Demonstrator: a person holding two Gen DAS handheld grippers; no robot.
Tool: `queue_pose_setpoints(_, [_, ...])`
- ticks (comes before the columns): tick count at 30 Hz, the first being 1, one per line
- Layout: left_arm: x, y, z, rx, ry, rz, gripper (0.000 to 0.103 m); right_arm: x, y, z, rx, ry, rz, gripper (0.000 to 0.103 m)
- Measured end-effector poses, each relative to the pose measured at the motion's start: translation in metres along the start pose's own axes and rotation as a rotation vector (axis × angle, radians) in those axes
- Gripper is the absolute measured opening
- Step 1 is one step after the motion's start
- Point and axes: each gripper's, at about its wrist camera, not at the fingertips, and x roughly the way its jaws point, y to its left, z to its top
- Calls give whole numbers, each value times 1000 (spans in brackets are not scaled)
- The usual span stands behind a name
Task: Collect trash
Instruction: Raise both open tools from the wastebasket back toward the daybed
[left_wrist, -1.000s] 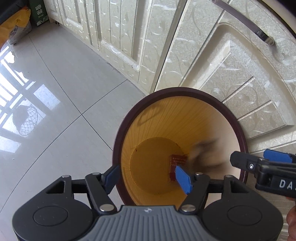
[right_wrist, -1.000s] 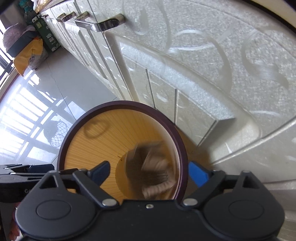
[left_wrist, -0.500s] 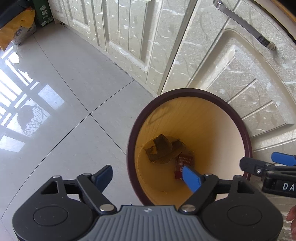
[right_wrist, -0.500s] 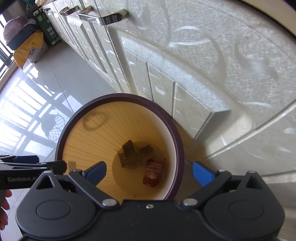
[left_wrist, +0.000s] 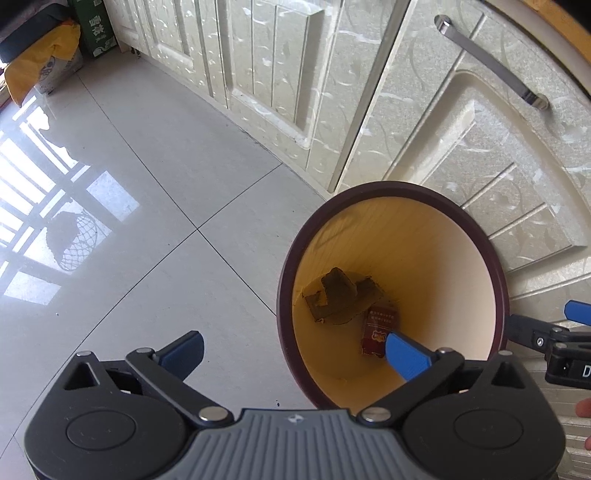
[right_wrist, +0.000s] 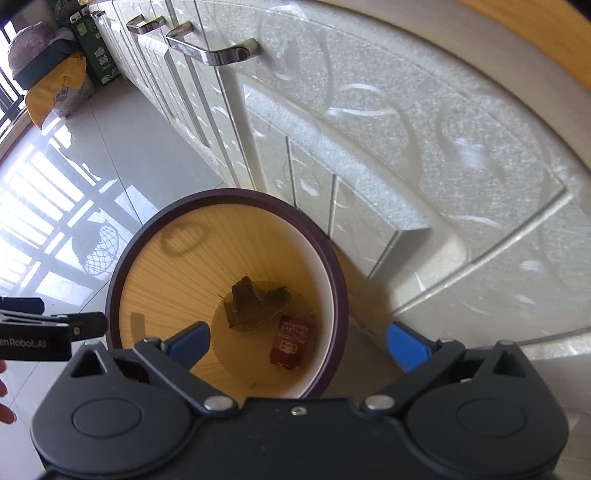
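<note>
Sitting at the bottom of the bin (right_wrist: 334, 266): brown crumpled scrap (right_wrist: 255, 304), red packet (right_wrist: 291, 343). Left gripper (left_wrist: 293, 349) jaws are opening, nothing pinched; right gripper (right_wrist: 297, 345) is spread wide, empty too.

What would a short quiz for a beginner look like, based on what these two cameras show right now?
1. True or false: the red packet lies on the floor tiles beside the bin.
2. Which is in the bin next to the red packet? A) a glass bottle B) a crumpled brown piece of cardboard C) a banana peel
3. Fill in: the left tongs are opening and hold ____ between them.

Key
1. False: it lies at the bottom of the bin.
2. B
3. Nothing. The right tongs stand wide and empty too.
</note>
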Motion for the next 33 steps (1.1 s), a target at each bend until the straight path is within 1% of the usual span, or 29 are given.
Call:
queue_pose_setpoints(4, [-7,3,-1,9,-3,10,103,-6,-2,0,2,-3,-13,103])
queue_pose_setpoints(10, [-23,5,-3,19,-32,15,103,-13,-1,-4,-1,-6,-29,103])
queue_pose_setpoints(16, [-33,-1,-9,45,-55,15,103,-24,4,-10,-20,-22,-27,103])
queue_pose_setpoints(23, [-40,-3,-16,54,-67,17,103,-36,11,-18,-44,-49,-30,103])
queue_pose_setpoints(28, [-49,-6,-20,63,-88,13,103,-44,5,-24,-40,-64,-41,103])
queue_pose_setpoints(33, [-66,-7,-26,60,-119,5,103,-62,-1,-29,-23,-104,-34,103])
